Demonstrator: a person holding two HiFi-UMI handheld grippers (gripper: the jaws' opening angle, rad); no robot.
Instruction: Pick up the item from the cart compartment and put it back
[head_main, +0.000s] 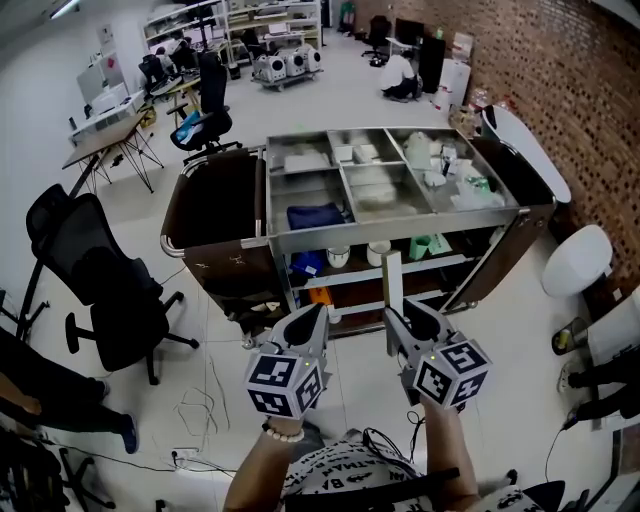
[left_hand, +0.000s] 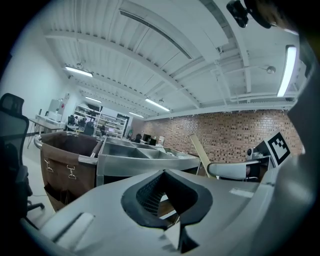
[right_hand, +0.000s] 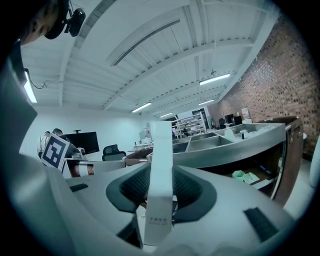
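The metal cart (head_main: 400, 226) stands ahead of me, its top split into several compartments that hold white packets and a dark blue item (head_main: 315, 215). Both grippers hang below the cart's front edge, apart from it. My right gripper (head_main: 402, 322) is shut on a thin white box (head_main: 393, 286), which stands upright between the pads (right_hand: 192, 192). In the right gripper view the white box (right_hand: 161, 175) runs up the middle of the picture. My left gripper (head_main: 308, 325) is shut with nothing in it; in the left gripper view the left gripper (left_hand: 172, 200) shows only its dark pads.
A brown bag (head_main: 220, 215) hangs on the cart's left side. Lower shelves hold cups and green packets (head_main: 430, 245). A black office chair (head_main: 100, 290) stands at the left and a white rounded unit (head_main: 578, 260) at the right. Cables (head_main: 205, 405) lie on the floor.
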